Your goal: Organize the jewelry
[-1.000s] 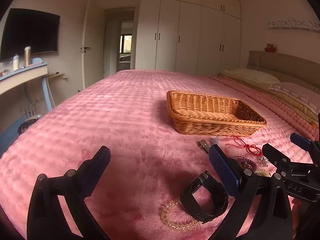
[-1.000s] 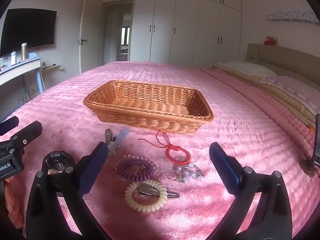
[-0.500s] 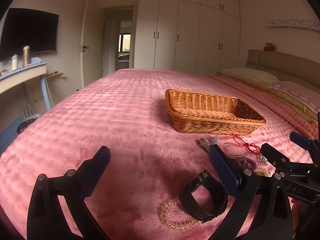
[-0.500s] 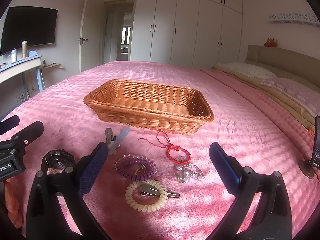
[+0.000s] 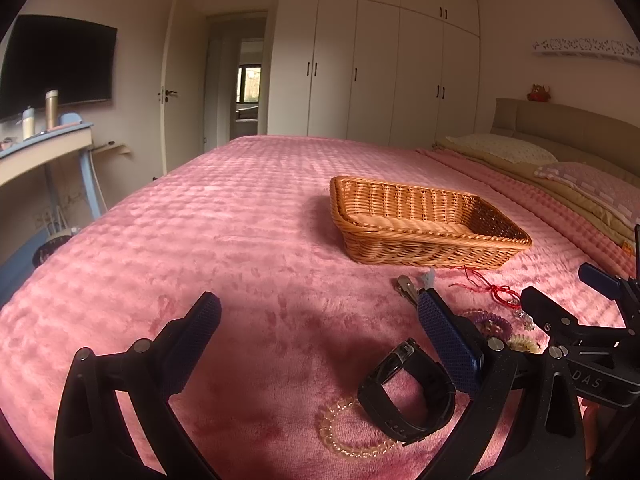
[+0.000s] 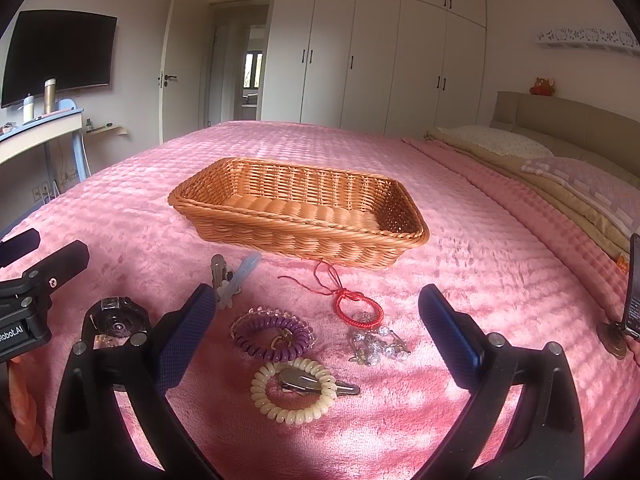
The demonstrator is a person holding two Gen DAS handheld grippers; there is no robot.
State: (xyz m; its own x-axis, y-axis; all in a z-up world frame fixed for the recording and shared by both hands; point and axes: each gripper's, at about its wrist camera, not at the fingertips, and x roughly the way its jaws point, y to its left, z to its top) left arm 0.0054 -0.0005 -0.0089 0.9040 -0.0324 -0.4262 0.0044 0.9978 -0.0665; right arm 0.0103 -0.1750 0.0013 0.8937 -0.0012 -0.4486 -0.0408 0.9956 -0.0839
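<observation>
An empty wicker basket (image 6: 296, 212) (image 5: 424, 224) stands on the pink bedspread. In front of it lie a red cord bracelet (image 6: 358, 308), a purple coil bracelet (image 6: 272, 336), a cream coil bracelet (image 6: 294, 392) with a metal clip (image 6: 316, 382) on it, a crystal piece (image 6: 378, 344) and hair clips (image 6: 230, 276). My right gripper (image 6: 312, 328) is open and empty above these. My left gripper (image 5: 320, 336) is open and empty; a black watch (image 5: 408, 396) and a clear bead bracelet (image 5: 352, 432) lie by its right finger.
Pillows (image 6: 560, 160) and a headboard run along the right. A desk (image 5: 44, 148) with bottles and a TV stand at the left, beyond the bed's edge. White wardrobes (image 5: 380, 64) and a door are at the back. A phone on a stand (image 6: 630, 296) is at the right.
Both grippers stay open and nearly still; the views shifted only slightly. No item has moved.
</observation>
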